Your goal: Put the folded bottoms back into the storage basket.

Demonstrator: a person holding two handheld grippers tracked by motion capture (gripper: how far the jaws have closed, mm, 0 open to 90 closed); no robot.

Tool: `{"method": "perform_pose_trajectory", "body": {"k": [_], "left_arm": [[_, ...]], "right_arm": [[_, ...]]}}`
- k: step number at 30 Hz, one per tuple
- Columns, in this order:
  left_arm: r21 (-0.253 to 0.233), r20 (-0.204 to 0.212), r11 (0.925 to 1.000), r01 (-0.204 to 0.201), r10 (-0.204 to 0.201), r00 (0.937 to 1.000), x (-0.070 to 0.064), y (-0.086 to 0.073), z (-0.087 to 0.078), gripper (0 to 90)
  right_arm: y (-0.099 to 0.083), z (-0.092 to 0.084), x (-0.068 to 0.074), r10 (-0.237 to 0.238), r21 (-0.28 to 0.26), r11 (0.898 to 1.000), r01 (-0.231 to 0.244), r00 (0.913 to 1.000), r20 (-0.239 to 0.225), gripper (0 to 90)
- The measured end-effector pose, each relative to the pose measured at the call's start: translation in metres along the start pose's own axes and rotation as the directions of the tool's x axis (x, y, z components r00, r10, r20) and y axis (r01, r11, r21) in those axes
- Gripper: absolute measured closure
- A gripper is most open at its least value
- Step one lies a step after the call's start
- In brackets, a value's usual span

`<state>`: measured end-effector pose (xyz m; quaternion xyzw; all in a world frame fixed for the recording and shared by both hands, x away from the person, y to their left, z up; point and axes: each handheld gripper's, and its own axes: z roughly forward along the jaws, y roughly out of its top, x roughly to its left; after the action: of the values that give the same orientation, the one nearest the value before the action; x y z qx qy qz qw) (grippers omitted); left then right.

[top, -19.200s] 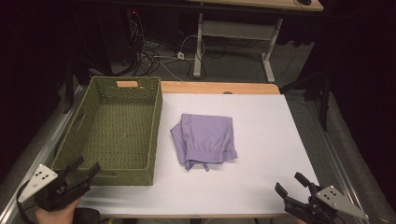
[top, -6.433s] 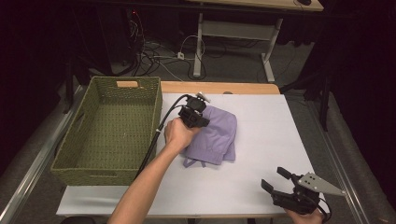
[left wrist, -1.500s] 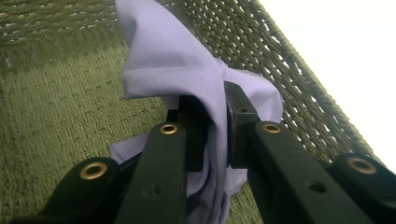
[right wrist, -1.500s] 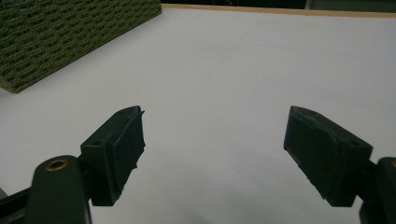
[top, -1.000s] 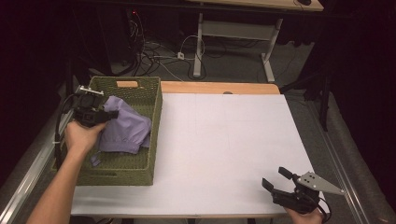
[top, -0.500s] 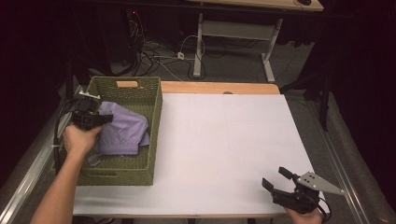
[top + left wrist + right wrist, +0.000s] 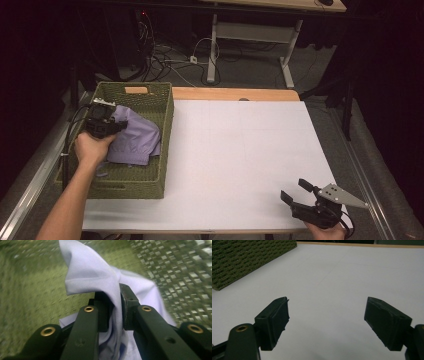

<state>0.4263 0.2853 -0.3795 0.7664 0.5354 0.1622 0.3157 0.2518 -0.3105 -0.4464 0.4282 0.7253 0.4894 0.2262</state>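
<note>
A lavender garment (image 7: 135,137) lies bunched inside the green woven basket (image 7: 165,145) at the table's left. My left gripper (image 7: 102,122) sits over the basket's left side, shut on a fold of the garment (image 7: 100,282), which rises between its jaws in the left gripper view. The basket's woven floor (image 7: 30,290) shows below the cloth. My right gripper (image 7: 295,192) rests at the table's near right corner, open with nothing between its jaws (image 7: 325,320).
The white tabletop (image 7: 240,145) spreads between basket and right gripper. The basket's corner (image 7: 249,260) appears far left in the right gripper view. A wooden strip (image 7: 230,93) runs along the table's far edge. Cables and a desk frame (image 7: 250,35) lie beyond.
My left gripper has lowered the garment deeper into the basket and drawn slightly toward the near side. The right gripper has not moved.
</note>
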Motion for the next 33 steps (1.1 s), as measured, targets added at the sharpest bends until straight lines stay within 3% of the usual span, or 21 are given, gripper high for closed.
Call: {"method": "perform_pose_trajectory", "body": {"k": [5, 8, 10, 12, 15, 18, 23, 28, 33], "left_arm": [[-0.076, 0.069, 0.9962, -0.043, 0.048, 0.9964, -0.01, 0.003, -0.01, 77.1], [-0.085, 0.067, 0.9926, -0.087, 0.093, 0.9935, -0.014, 0.005, -0.01, 76.9], [-0.058, 0.044, 0.9956, -0.074, 0.076, 0.9961, -0.01, 0.005, -0.005, 76.8], [0.009, -0.007, 0.9995, -0.029, 0.029, 0.9996, -0.001, 0.005, 0.004, 76.7], [0.062, -0.052, 0.9972, 0.041, -0.038, 0.9979, 0.012, 0.003, 0.015, 76.3], [0.082, -0.09, 0.9943, 0.067, -0.059, 0.9941, 0.018, 0.002, 0.021, 72.1], [0.082, -0.111, 0.9924, 0.091, -0.082, 0.9904, 0.021, 0.002, 0.023, 64.9], [0.078, -0.13, 0.994, 0.076, -0.066, 0.9894, 0.017, 0.003, 0.016, 53.6], [0.026, -0.137, 0.9974, 0.067, -0.063, 0.9886, 0.016, 0.005, 0.0, 48.5]], "right_arm": [[0.0, 0.0, 0.0, 0.001, -0.003, 1.0, -0.001, 1.0, 0.003, 20.6], [0.0, 0.0, 0.0, 0.001, -0.001, 1.0, -0.001, 1.0, 0.002, 20.6], [0.0, 0.0, 0.0, 0.002, -0.001, 1.0, -0.002, 1.0, 0.001, 20.6], [0.0, 0.0, 0.0, 0.002, -0.001, 1.0, -0.002, 1.0, 0.0, 20.6], [0.0, 0.0, 0.0, 0.001, -0.001, 1.0, -0.001, 1.0, -0.001, 20.6], [0.0, 0.0, 0.0, 0.0, 0.0, 1.0, 0.0, 1.0, 0.0, 20.6], [0.0, 0.0, 0.0, 0.002, 0.002, 1.0, -0.002, 1.0, 0.003, 20.6], [0.0, 0.0, 0.0, 0.001, 0.001, 1.0, -0.001, 1.0, 0.004, 20.6], [0.0, 0.0, 0.0, 0.004, 0.002, 1.0, -0.004, 1.0, 0.005, 20.6]]}}
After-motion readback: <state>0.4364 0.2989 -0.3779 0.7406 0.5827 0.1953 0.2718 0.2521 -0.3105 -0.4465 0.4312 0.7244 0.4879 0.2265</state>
